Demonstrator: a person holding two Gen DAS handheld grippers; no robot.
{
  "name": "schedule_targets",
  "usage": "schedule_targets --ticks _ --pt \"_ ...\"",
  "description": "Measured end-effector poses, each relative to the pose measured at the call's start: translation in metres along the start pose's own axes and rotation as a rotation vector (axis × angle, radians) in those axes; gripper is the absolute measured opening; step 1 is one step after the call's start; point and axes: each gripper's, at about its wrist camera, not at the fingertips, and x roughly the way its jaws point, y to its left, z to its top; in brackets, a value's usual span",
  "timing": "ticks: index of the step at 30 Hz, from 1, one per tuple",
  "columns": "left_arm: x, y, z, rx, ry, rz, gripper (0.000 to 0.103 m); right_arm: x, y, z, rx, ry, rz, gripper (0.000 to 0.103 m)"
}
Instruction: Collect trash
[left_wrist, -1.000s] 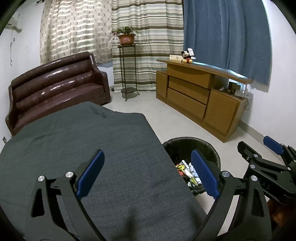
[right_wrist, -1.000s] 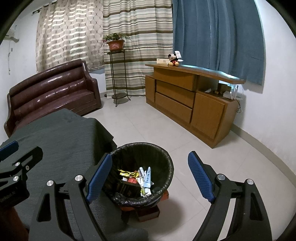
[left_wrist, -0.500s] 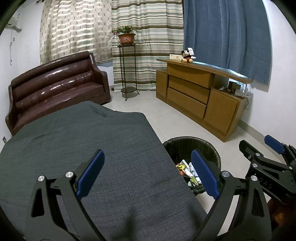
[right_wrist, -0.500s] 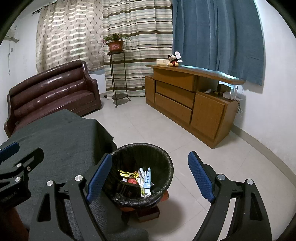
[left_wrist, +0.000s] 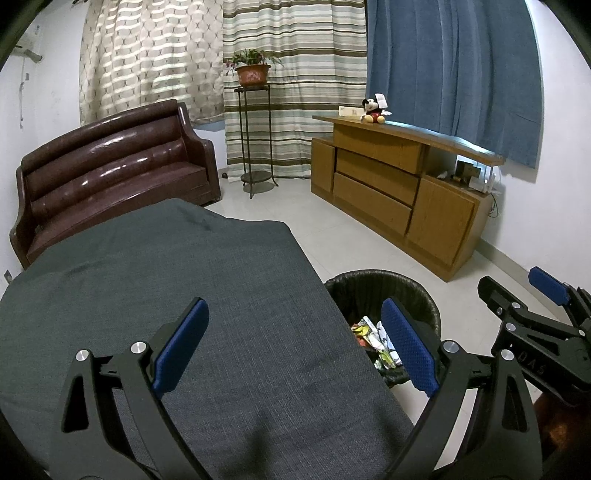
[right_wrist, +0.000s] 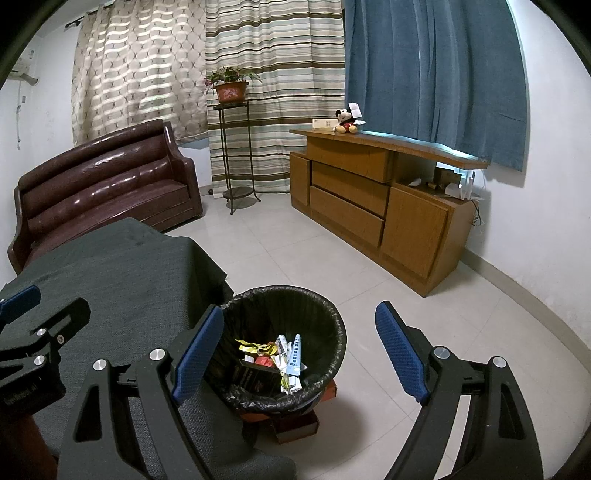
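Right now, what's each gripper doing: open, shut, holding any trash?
Left gripper: open, holding nothing, over the grey-covered table.
Right gripper: open, holding nothing, above the trash bin.

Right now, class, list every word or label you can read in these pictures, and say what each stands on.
"GenRobot.AI": left tool body.
"DAS", perhaps partial: right tool body.
Wrappers in the bin, box on the cabinet: too small to read.

Dim indoor light, daylight glowing through patterned curtain (left_wrist: 147, 62); sofa (left_wrist: 110, 173) glare; sharp focus; fisheye-bent, dark corners.
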Motion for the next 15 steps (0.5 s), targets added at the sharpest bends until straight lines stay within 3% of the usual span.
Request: schedule_targets --ticks 15 --pt "-0.0007 -0.0074 -0.0054 0.024 -0.007 -0.005 0.092 -0.0009 0.0008 -0.0014 0.000 -0.001 0.000 0.082"
